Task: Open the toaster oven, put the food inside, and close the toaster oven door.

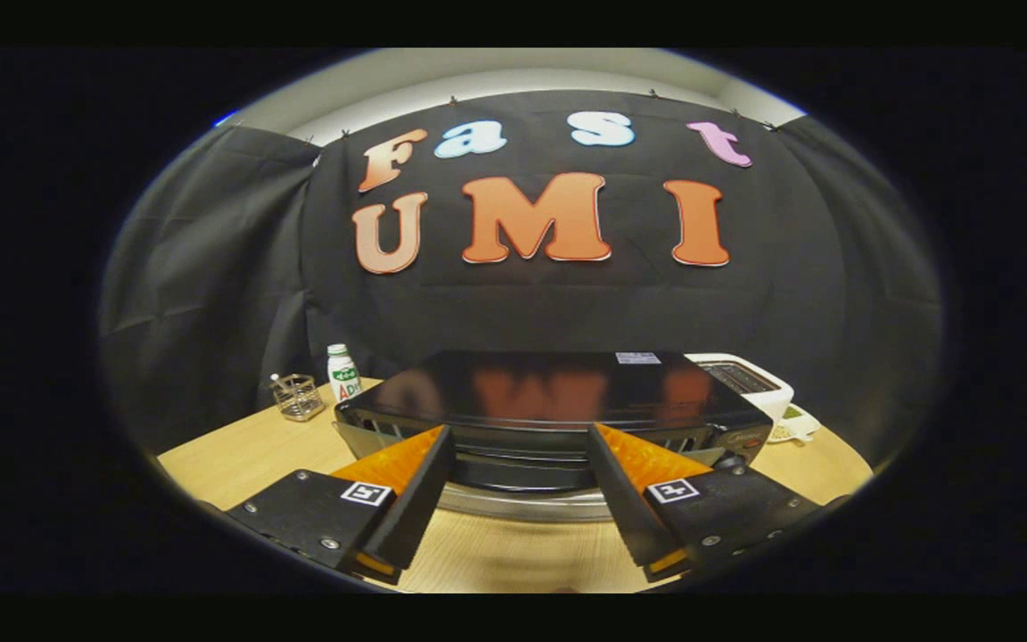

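The gripper [521, 446] sits low over a pale wooden table [237, 455], its two black fingers spread wide apart with nothing between them but open air and the front of the toaster oven [558, 401] just ahead. Each finger shows an orange ridged inner pad [393, 464], and a small black-and-white square marker [365, 493] sits on the mount behind each one. Neither finger presses on anything that I can see; the tips stop right at the oven's upper front edge, and from here I cannot tell whether they touch it. The toaster oven is a squat black box with a glossy top that mirrors the wall behind it, a pale sticker near its back right corner, vent slots along the upper front, and a curved silvery bar [522, 504] running across below, between the fingers, which looks like the door handle. The door appears closed. To the left of the oven, well back on the table, stands a small wire holder [298, 397] and, just beside it, a white bottle with a green cap [343, 373]. Behind the oven's right corner is a white appliance [750, 379] with a dark top, and beside it something small, white and green, too small to make out.
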`<state>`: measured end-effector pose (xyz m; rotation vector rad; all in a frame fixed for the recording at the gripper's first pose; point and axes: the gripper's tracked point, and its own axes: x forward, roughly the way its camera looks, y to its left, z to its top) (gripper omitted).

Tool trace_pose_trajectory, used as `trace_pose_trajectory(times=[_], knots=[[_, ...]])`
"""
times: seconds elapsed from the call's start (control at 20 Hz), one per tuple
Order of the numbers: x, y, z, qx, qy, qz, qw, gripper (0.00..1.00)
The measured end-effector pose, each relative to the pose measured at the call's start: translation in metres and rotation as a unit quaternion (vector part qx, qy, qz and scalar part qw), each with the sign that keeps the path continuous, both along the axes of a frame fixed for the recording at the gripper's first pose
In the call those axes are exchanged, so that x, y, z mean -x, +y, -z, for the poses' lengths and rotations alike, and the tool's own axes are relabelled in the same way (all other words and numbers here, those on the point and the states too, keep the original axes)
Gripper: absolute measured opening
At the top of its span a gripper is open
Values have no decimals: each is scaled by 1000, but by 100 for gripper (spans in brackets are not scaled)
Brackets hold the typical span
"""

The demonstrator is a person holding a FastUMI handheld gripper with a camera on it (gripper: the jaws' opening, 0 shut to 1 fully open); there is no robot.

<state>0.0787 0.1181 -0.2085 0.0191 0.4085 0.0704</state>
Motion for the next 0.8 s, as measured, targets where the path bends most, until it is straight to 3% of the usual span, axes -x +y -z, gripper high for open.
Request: trace_pose_trajectory(times=[0.4,0.8], knots=[[85,11,32,7,51,-36,998,88],[131,17,91,-65,155,-45,985,88]])
